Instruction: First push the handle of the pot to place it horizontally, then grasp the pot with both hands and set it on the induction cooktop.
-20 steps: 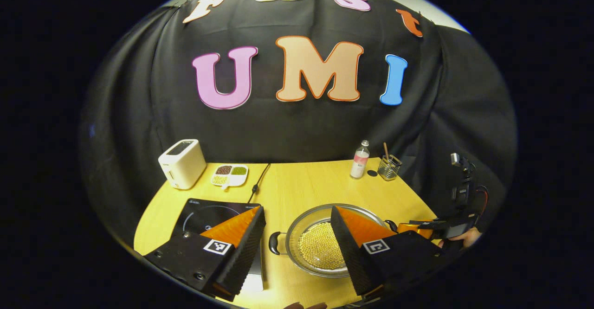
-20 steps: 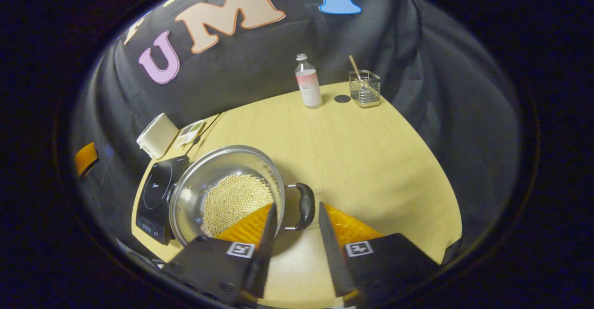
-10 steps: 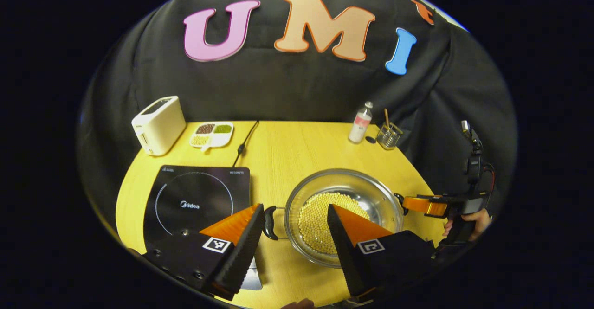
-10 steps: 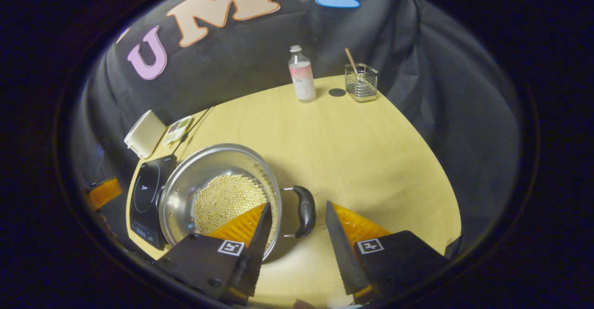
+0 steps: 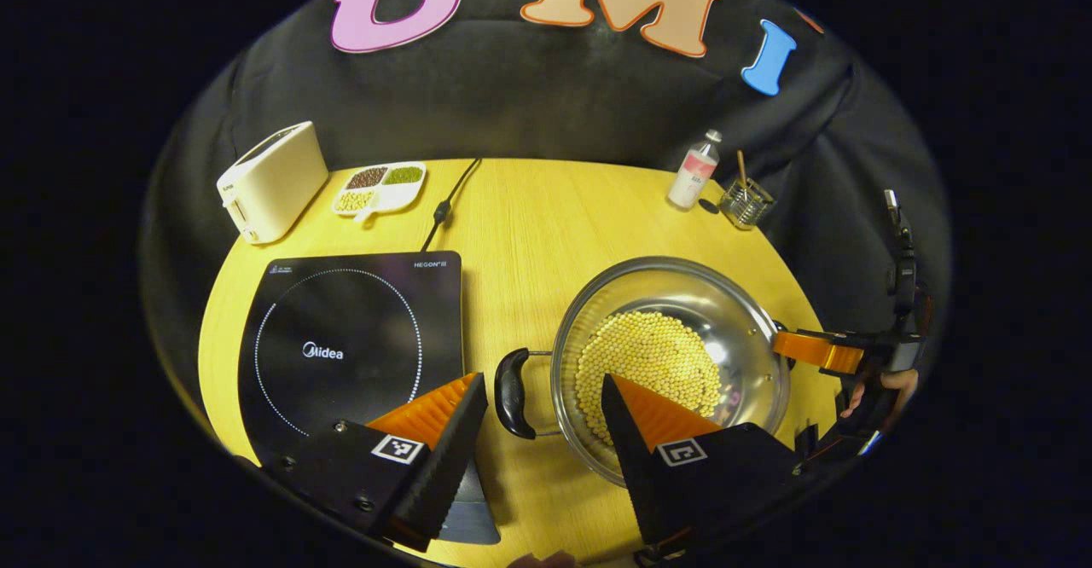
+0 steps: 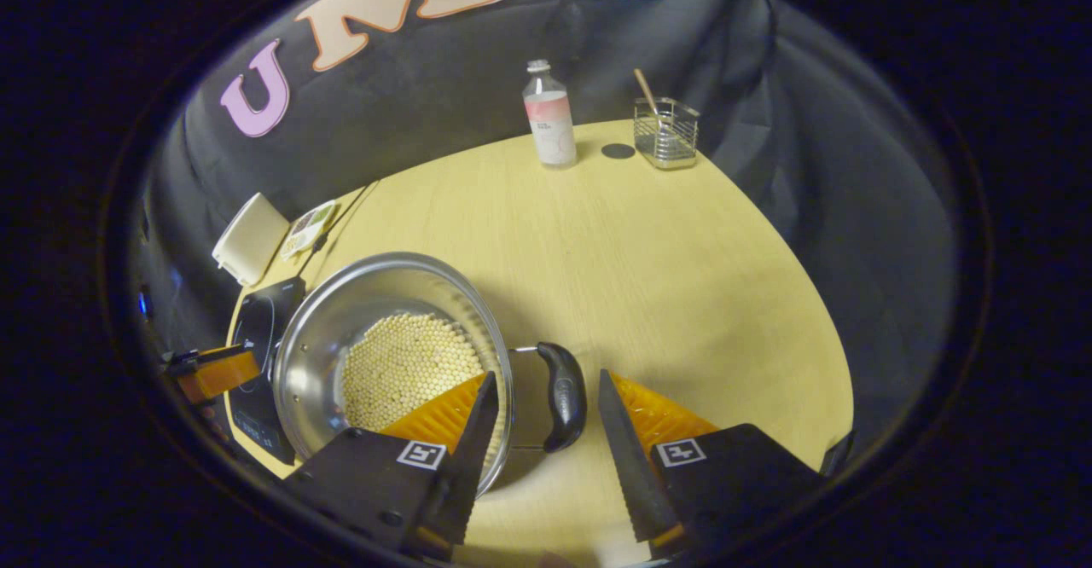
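Partly, the right tool hides the pot rim.

pot right of cooktop, toaster behind

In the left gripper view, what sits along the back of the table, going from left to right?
Toaster → divided snack dish → black power cord → bottle → small wire basket.

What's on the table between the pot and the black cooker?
Just bare table between the pot and the cooktop, plus the pot's own black handle, in the left gripper view.
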Motion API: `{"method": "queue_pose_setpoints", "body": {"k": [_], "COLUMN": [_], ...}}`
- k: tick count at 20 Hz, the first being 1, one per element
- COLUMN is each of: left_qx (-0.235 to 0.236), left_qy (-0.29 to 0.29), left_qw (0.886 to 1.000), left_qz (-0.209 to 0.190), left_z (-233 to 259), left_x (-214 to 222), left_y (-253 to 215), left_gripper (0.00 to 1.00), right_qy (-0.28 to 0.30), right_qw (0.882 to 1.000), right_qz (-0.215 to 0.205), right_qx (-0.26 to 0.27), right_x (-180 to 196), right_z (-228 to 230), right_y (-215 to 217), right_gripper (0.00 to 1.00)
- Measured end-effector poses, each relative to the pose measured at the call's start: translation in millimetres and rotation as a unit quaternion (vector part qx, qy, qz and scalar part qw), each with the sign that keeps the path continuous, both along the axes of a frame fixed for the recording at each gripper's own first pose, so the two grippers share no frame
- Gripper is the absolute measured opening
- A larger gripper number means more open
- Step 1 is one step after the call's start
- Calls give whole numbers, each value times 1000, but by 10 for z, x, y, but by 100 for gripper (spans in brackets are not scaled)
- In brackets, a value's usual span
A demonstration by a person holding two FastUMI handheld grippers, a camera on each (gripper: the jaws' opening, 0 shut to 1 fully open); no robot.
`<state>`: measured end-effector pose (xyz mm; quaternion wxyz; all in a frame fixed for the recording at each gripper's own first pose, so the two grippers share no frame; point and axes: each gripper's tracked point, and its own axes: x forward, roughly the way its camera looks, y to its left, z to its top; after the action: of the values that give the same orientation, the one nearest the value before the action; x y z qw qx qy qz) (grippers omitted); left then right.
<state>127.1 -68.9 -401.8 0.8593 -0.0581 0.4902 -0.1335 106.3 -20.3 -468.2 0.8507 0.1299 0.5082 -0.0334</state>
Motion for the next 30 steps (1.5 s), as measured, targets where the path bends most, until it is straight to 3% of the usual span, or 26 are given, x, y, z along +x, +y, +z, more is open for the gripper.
{"method": "queue_pose_setpoints", "body": {"k": [9, 13, 17, 19, 20, 21, 23, 26, 30], "left_qx": [10, 2, 2, 0, -1, -2, -5, -1, -1], "left_qy": [83, 90, 109, 104, 106, 104, 107, 116, 97], "left_qw": [996, 996, 994, 995, 994, 994, 994, 993, 995], "left_qz": [-8, -13, -14, -9, -9, -12, -23, -20, -20], "left_z": [-550, -642, -761, -775, -785, -786, -788, -779, -561], "left_x": [-23, 47, 19, 51, 43, 52, 56, 31, -35], "left_y": [27, -59, -95, -94, -95, -95, -107, -110, -124], "left_gripper": [84, 78, 72, 67, 67, 66, 66, 59, 59], "right_qy": [28, 43, 51, 51, 50, 49, 46, 47, 38], "right_qw": [1000, 999, 999, 999, 999, 999, 999, 998, 998], "right_qz": [5, 8, 8, 8, 10, 12, 16, 10, 7], "right_qx": [4, -2, 9, 7, 9, 11, 18, 30, 40], "right_x": [65, 55, 62, 66, 52, 64, 60, -24, -93], "right_z": [-215, -318, -404, -391, -385, -368, -388, -285, -178], "right_y": [38, 50, 112, 103, 106, 103, 111, 117, 81], "right_gripper": [70, 78, 76, 64, 69, 60, 55, 39, 39]}}
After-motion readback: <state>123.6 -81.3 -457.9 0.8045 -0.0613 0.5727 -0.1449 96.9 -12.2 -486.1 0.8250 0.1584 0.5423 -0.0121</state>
